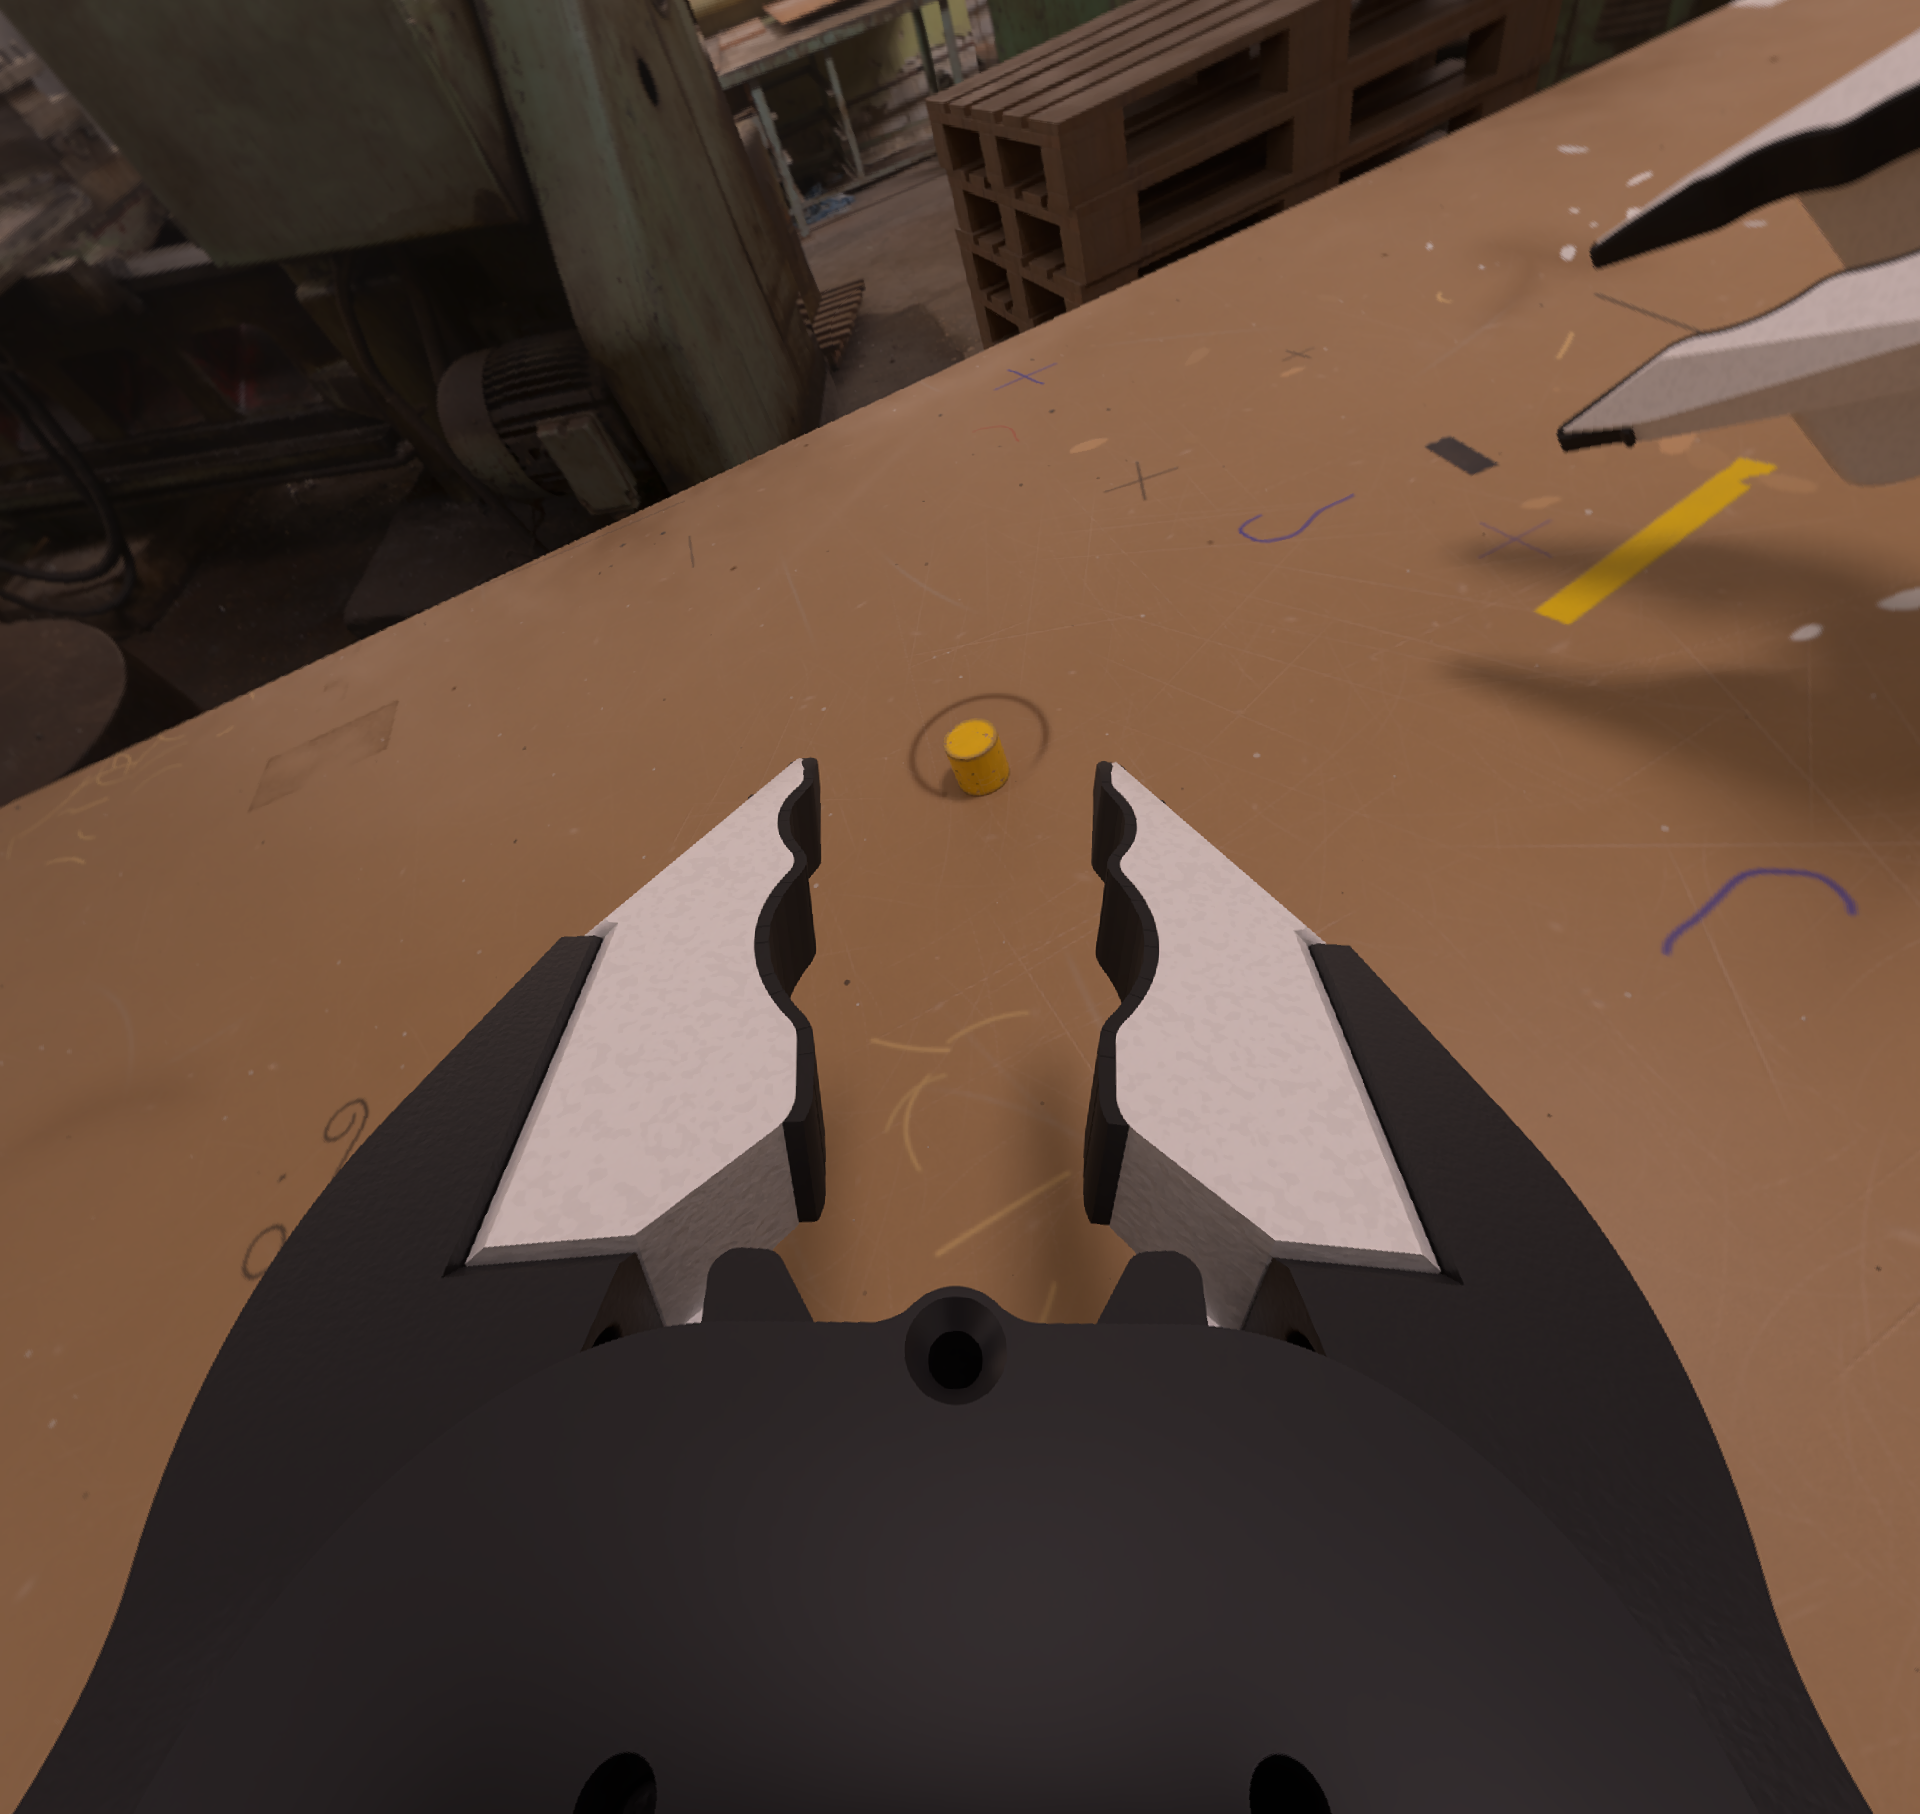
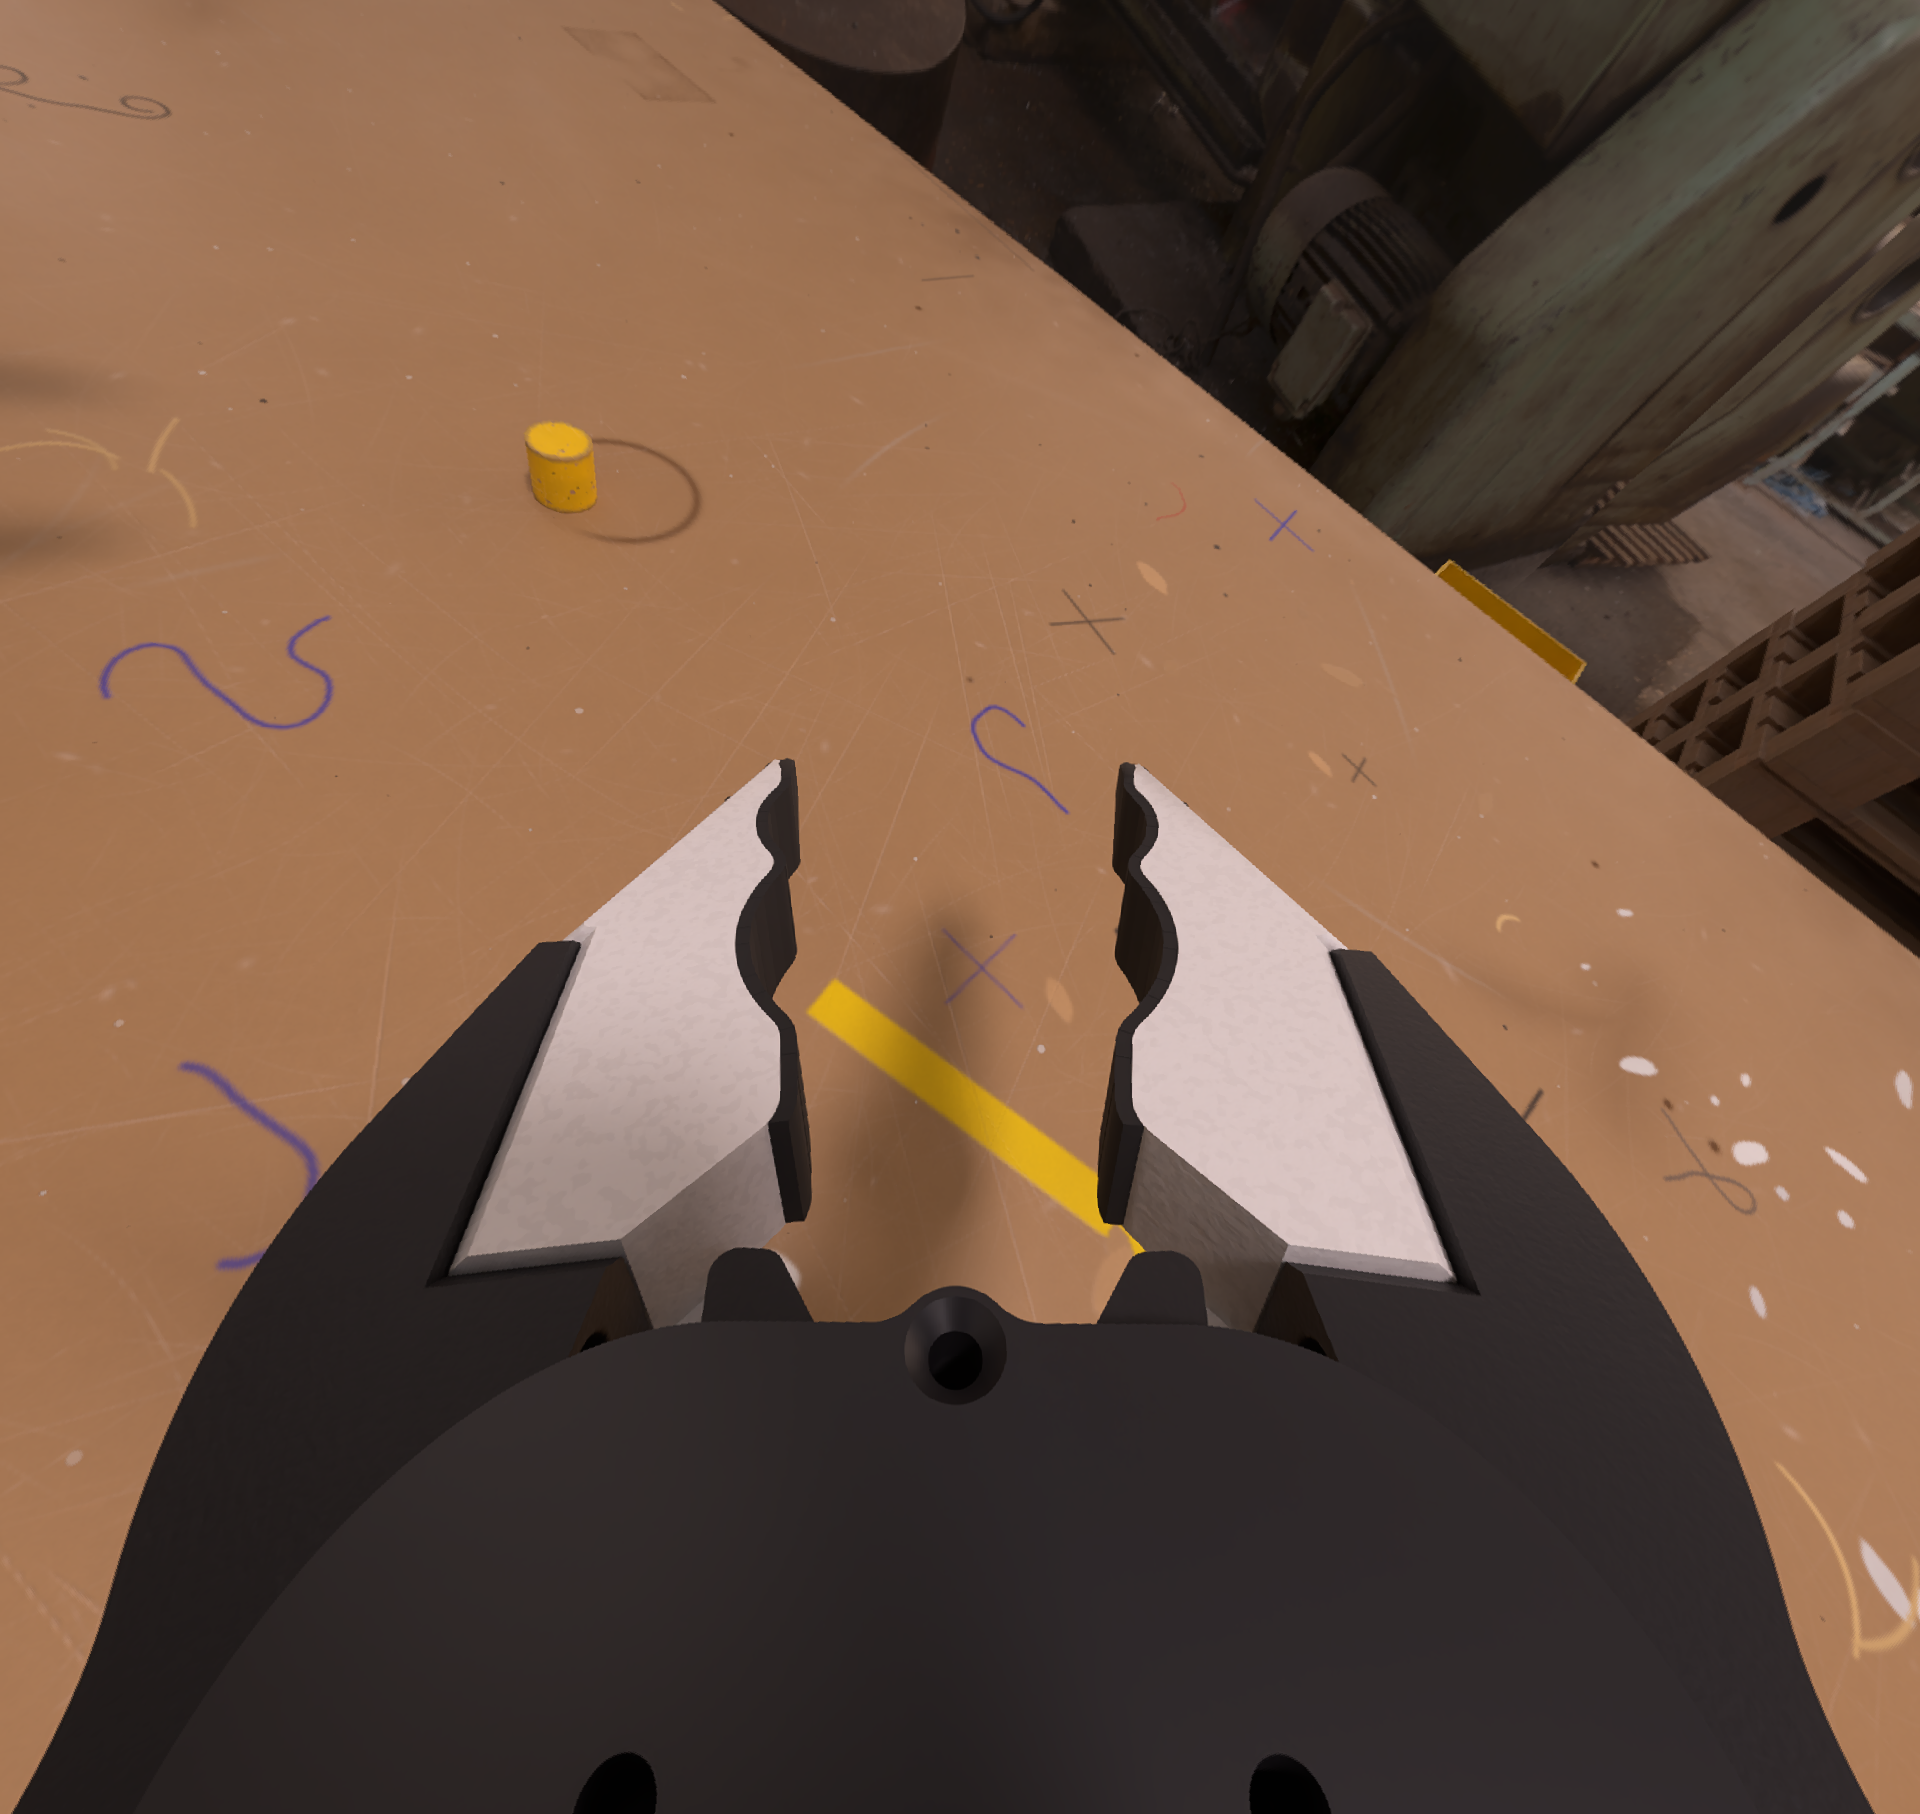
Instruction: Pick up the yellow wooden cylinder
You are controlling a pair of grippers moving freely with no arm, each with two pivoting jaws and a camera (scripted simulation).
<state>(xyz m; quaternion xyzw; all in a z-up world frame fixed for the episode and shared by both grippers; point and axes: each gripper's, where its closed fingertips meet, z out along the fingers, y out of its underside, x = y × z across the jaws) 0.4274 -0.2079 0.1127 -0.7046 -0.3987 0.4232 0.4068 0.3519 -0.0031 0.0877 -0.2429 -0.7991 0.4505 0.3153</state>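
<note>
A small yellow wooden cylinder (image 1: 977,756) stands upright on the brown table, beside a dark drawn ring. My left gripper (image 1: 956,777) is open and empty, above the table, with the cylinder just beyond and between its fingertips. In the right wrist view the cylinder (image 2: 561,468) stands far off to the upper left. My right gripper (image 2: 956,777) is open and empty, hovering over a yellow tape strip (image 2: 956,1099). The right gripper also shows in the left wrist view (image 1: 1579,346) at the upper right.
The brown table (image 1: 623,933) bears pen scribbles, crosses and white paint specks. Its far edge (image 2: 1143,341) runs diagonally. Beyond it stand green machines (image 1: 582,154) and a stack of wooden pallets (image 1: 1195,154). A yellow strip (image 1: 1652,538) lies on the table at right.
</note>
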